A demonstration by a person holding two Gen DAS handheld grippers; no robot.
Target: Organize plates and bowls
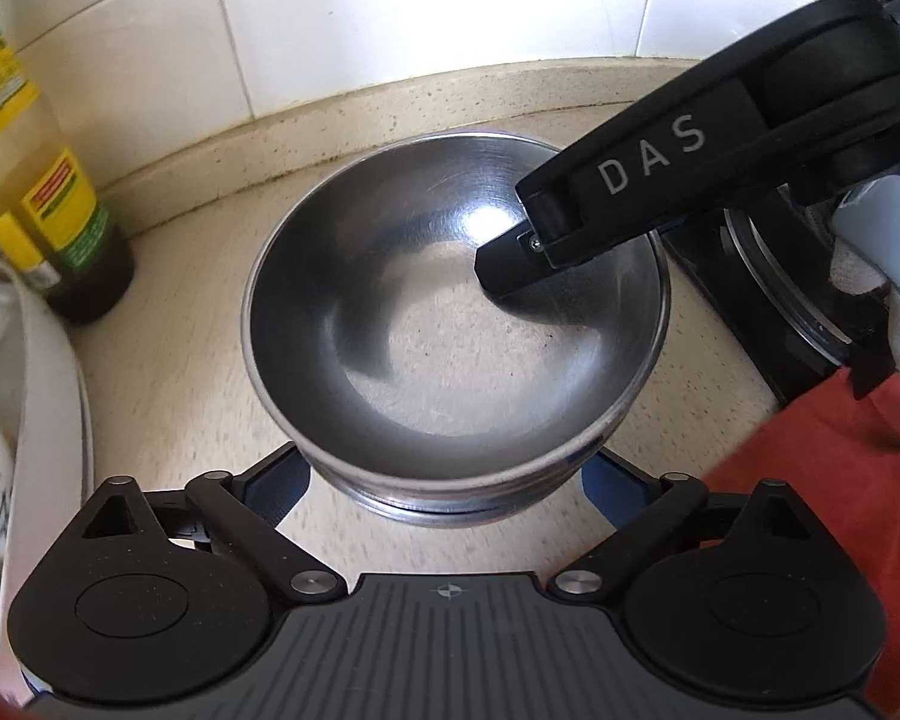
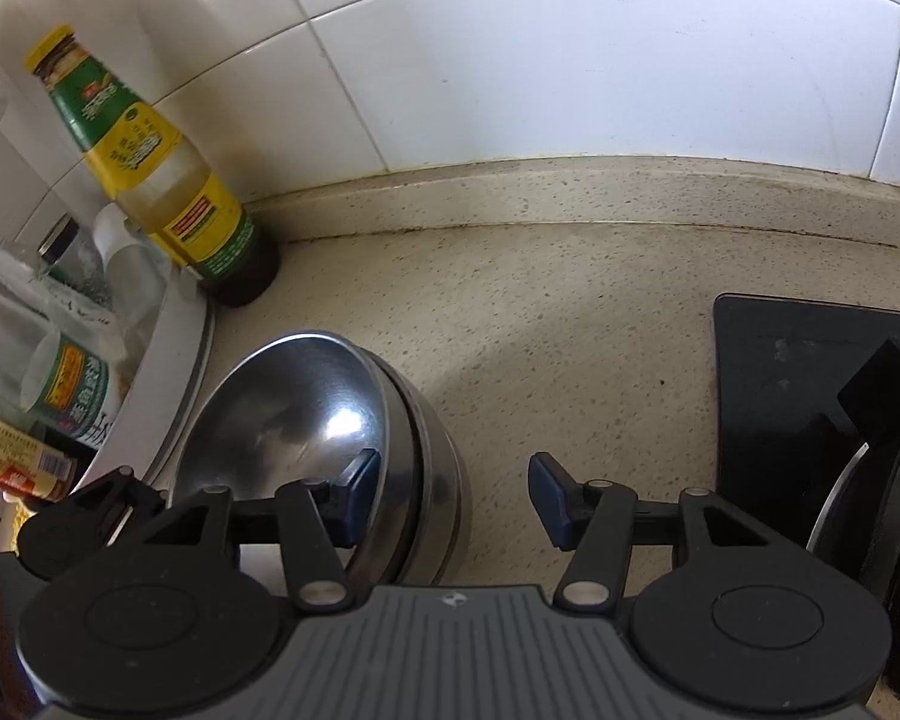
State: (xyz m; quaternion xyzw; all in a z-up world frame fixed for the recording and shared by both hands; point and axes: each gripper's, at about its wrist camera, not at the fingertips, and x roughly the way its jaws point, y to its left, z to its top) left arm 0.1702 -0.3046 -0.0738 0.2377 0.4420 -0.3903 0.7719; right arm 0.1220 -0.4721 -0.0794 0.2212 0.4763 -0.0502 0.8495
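A steel bowl [image 1: 450,324] sits nested on another steel bowl on the beige counter [image 1: 180,360]. My left gripper [image 1: 444,480] is open, its fingers spread to either side of the stack's near base, mostly hidden under the bowl. My right gripper [image 2: 453,495] is open; its left finger [image 2: 360,480] is inside the top bowl [image 2: 294,408] at the rim, its right finger outside. In the left wrist view the right gripper's finger [image 1: 510,264] reaches into the bowl from the right.
A yellow-green sauce bottle [image 2: 168,180] stands at the back left by the tiled wall. A white tray edge [image 1: 54,396] with jars and packets lies left. A black stove [image 2: 810,396] with a pan is at the right.
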